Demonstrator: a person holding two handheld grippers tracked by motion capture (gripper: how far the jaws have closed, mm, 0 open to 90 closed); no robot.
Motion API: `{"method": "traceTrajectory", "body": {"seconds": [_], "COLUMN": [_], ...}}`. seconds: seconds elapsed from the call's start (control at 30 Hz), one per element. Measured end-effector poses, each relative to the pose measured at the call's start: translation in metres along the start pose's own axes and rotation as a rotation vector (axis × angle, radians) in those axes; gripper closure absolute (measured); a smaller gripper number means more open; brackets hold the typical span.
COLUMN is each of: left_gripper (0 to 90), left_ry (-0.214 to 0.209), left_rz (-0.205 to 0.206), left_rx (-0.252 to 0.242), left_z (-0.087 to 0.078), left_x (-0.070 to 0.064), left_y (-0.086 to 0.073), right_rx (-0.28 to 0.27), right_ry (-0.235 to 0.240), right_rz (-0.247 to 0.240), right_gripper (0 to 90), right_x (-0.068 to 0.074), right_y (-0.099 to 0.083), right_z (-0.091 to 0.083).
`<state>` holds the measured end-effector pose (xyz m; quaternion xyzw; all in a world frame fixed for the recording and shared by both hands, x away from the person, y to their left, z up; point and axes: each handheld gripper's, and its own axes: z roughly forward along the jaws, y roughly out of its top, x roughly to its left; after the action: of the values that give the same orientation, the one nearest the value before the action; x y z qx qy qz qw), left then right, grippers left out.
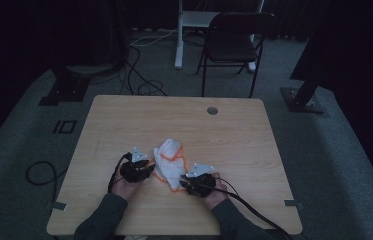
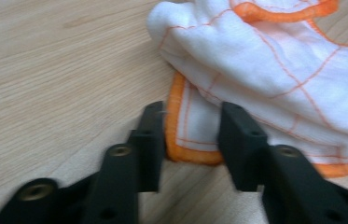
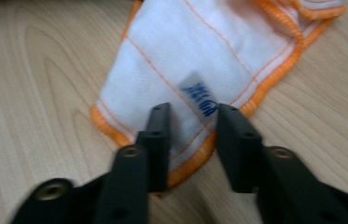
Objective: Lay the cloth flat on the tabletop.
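A white cloth (image 1: 170, 162) with an orange stitched border and thin orange grid lines lies crumpled and partly folded on the wooden table (image 1: 234, 135), a little toward the person's side of the middle, between the two grippers. In the left gripper view the cloth (image 2: 274, 70) is bunched into soft folds, with a flat orange-edged corner sticking out below the heap. In the right gripper view the cloth (image 3: 195, 70) shows a flatter corner carrying a small grey label (image 3: 199, 98) printed in blue. The left gripper (image 2: 192, 135) has its jaws parted, standing either side of that flat corner, the left jaw just at the orange hem; they straddle the corner without pinching it. The right gripper (image 3: 192, 135) is likewise parted, its jaws set astride the labelled corner, the label lying in the gap between them, nothing clamped
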<state>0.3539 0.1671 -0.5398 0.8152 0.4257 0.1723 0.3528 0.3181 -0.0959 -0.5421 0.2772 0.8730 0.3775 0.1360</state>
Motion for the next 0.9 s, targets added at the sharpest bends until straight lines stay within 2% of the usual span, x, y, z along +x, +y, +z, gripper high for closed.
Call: {"method": "traceTrajectory", "body": {"seconds": [0.07, 0.17, 0.23, 0.63, 0.9], "left_gripper": [72.1, 81.0, 83.3, 83.5, 83.5], "left_ry": [-0.012, -0.019, -0.016, 0.033, 0.056], "left_rz": [0.005, -0.001, -0.002, -0.005, -0.032], "left_rx": [0.003, 0.002, 0.008, 0.019, 0.018], "left_z": [0.000, -0.001, -0.002, -0.009, -0.015], "left_x": [0.000, 0.000, 0.002, 0.008, 0.017], "left_y": [0.000, -0.001, -0.001, -0.006, -0.010], "right_rx": [0.000, 0.006, 0.014, 0.034, 0.046], "right_ry": [0.009, -0.003, -0.015, -0.049, -0.072], "right_rz": [-0.007, -0.012, -0.015, 0.003, 0.017], "right_gripper": [77.0, 83.5, 85.3, 85.8, 86.1], "right_x": [0.000, 0.000, -0.001, -0.009, -0.016], "right_y": [0.000, 0.000, 0.000, -0.006, -0.011], "right_z": [0.000, 0.000, -0.002, -0.011, -0.019]}}
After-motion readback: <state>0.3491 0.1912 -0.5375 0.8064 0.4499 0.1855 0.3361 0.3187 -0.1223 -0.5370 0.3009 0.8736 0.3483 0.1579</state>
